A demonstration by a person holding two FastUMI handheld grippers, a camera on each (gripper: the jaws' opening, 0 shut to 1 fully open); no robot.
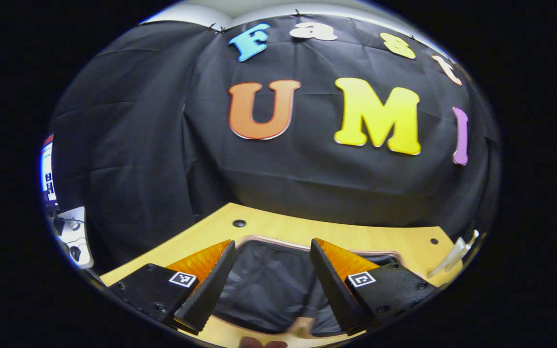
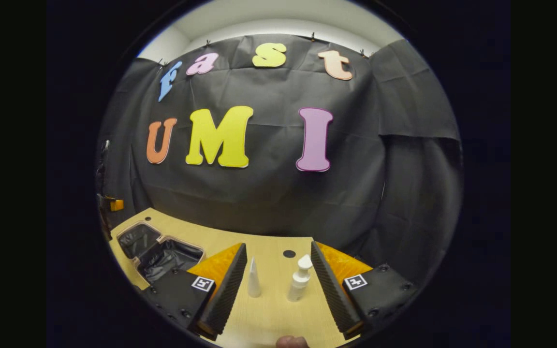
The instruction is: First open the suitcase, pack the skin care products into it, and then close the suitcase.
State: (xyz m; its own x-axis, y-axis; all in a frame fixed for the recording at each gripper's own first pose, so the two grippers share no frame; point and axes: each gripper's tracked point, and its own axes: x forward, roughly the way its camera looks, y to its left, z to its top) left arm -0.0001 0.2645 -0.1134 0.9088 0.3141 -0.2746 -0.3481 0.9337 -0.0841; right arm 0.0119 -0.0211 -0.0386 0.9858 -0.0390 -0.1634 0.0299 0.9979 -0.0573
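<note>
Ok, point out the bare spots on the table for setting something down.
Bare wood lies between the suitcase and the white tube, and behind the pump bottle toward the table's far edge. It is tight between tube and bottle. The suitcase's open halves look empty.

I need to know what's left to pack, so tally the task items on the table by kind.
Pump bottle: 1
Cone-capped tube: 1
Suitcase, lying open: 1
Total: 3; both products stand on the table, outside the suitcase.
</note>
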